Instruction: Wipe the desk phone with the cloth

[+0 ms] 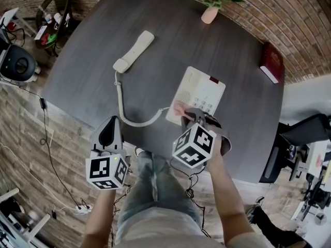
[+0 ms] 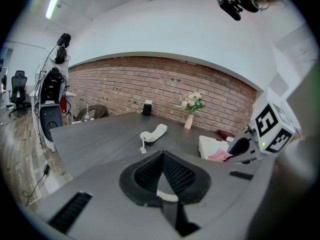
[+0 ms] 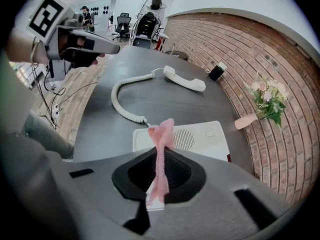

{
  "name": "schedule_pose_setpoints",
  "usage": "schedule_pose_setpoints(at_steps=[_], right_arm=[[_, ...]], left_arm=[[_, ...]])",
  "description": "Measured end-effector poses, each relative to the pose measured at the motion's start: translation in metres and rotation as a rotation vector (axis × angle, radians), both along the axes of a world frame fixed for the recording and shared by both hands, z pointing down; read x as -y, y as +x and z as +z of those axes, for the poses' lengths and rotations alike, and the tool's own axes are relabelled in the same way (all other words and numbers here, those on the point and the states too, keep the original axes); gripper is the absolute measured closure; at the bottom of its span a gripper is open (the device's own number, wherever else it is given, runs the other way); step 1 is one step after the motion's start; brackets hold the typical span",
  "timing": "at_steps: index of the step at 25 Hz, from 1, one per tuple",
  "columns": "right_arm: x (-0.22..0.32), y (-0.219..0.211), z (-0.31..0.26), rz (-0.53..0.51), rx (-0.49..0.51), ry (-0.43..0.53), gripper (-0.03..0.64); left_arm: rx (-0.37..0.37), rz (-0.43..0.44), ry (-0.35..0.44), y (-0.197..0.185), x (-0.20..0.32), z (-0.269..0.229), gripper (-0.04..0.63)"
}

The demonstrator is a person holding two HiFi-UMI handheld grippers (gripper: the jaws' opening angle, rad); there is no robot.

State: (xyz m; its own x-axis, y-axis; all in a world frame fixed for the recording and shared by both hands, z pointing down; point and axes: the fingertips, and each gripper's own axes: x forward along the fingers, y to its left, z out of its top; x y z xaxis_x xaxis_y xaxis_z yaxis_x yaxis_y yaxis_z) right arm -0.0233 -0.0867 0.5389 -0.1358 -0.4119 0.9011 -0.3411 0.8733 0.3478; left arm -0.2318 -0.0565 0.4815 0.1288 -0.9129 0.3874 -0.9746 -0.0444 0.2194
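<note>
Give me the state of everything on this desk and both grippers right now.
handset: off the cradle, lying on the table
phone base: flat, cradle empty
cloth: pinched in right gripper, at base's near corner
right gripper: shut on cloth
left gripper: shut, empty
book: closed
vase: upright

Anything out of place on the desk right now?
The handset lies off the phone base, out on the table to its left, joined only by the coiled cord. Nothing looks spilled or damaged; the right tool grips the cloth.
</note>
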Motion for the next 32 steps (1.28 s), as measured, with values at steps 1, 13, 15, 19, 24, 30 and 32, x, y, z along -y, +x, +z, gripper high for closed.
schedule_pose_setpoints(at_steps=[1,13,15,19,24,30,32], right_arm=[[-0.001,-0.001,0.000,-0.002,0.000,-0.002,0.597],[-0.023,-0.009,0.011,-0.007,0.036,-0.070,0.597],[-0.027,-0.011,0.012,-0.007,0.042,-0.080,0.597],[-0.035,-0.013,0.015,-0.005,0.051,-0.097,0.597],[-0.043,-0.013,0.015,0.002,0.068,-0.119,0.597],[-0.052,-0.014,0.017,-0.001,0.078,-0.141,0.597],[-0.055,-0.016,0.016,-0.002,0.092,-0.155,0.597]], left_arm=[[-0.001,0.000,-0.001,0.000,0.000,0.001,0.592],[-0.013,0.014,-0.009,0.005,0.002,0.007,0.592],[-0.014,0.017,-0.009,0.006,0.002,0.008,0.592],[-0.018,0.022,-0.011,0.007,0.002,0.009,0.592],[-0.015,0.024,-0.009,0.008,0.003,0.007,0.592],[-0.016,0.027,-0.004,0.010,0.004,0.004,0.592],[-0.016,0.028,-0.001,0.011,0.005,0.002,0.592]])
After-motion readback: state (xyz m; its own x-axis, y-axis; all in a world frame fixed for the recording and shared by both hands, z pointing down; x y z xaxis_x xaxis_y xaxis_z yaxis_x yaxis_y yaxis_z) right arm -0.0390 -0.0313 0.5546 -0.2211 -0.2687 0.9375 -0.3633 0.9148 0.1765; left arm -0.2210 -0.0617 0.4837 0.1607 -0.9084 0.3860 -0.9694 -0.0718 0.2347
